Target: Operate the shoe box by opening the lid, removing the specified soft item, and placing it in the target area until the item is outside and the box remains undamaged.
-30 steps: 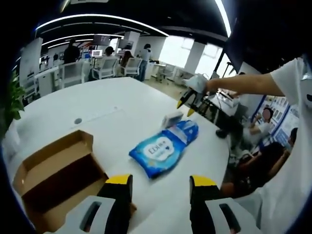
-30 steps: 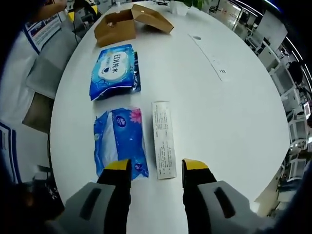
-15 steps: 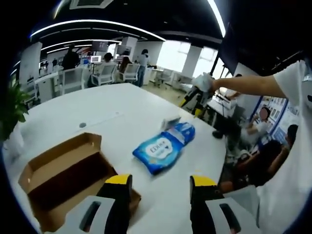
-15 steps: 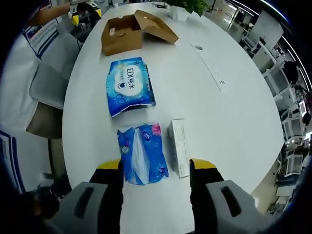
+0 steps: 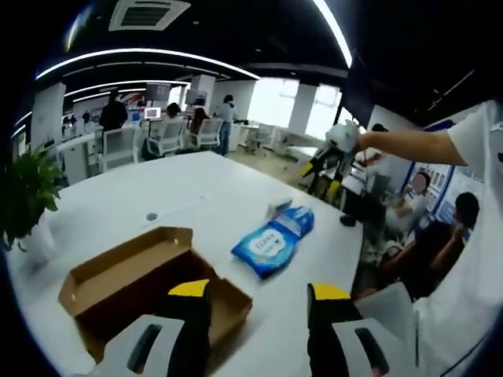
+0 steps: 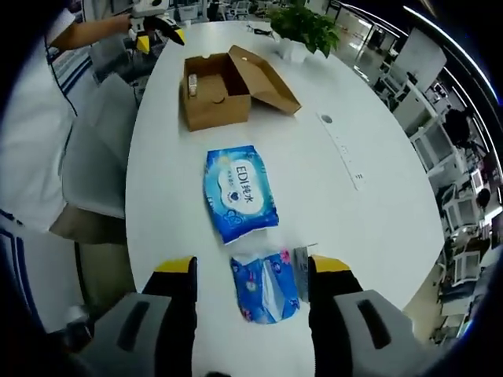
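Both tongs released; box lid open nr table edge, wipes pack outside.

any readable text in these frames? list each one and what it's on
"EDI" plus two Chinese characters too blurred to read: blue wipes pack.
Smaller blue tissue pack: print too small to read.
Label inside the open shoe box: unreadable.
Wall posters: blurred.

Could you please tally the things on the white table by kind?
Blue soft packs: 2 (wipes pack, tissue pack)
Cardboard box: 1, lid open
Potted plant: 1
Small white carton: 1
Total: 5
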A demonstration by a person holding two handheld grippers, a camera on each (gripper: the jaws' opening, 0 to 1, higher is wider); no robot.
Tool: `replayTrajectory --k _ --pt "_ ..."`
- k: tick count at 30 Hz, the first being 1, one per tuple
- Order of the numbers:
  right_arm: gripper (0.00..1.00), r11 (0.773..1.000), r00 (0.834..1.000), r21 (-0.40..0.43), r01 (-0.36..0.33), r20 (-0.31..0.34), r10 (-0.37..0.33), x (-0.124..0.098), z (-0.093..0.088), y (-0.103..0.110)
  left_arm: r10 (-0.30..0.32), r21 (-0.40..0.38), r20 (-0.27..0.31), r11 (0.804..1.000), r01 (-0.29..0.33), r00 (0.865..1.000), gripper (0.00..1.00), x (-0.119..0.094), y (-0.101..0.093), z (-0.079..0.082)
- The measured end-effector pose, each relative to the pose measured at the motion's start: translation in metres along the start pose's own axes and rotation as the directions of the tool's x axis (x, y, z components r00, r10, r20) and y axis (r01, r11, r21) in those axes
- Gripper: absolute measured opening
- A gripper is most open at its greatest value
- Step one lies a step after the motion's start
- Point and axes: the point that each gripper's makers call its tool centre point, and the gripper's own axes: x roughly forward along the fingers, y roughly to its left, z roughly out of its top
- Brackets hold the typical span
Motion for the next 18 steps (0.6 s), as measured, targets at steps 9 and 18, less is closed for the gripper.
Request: replayTrajectory --k 9,18 --pt "0.53 1.0 0.999 0.019 0.002 0.032 -0.002 0.02 0.057 0.031 -0.004 0.017 -0.029 1.0 0.005 1.0 0.49 -0.043 0.03 -0.018" --pt "0.52 1.0 0.998 0.015 -0.016 0.063 0.015 0.053 0.117 0.054 -0.003 0.04 -0.055 0.999 0.005 0.998 0.49 -0.08 0.057 -0.031"
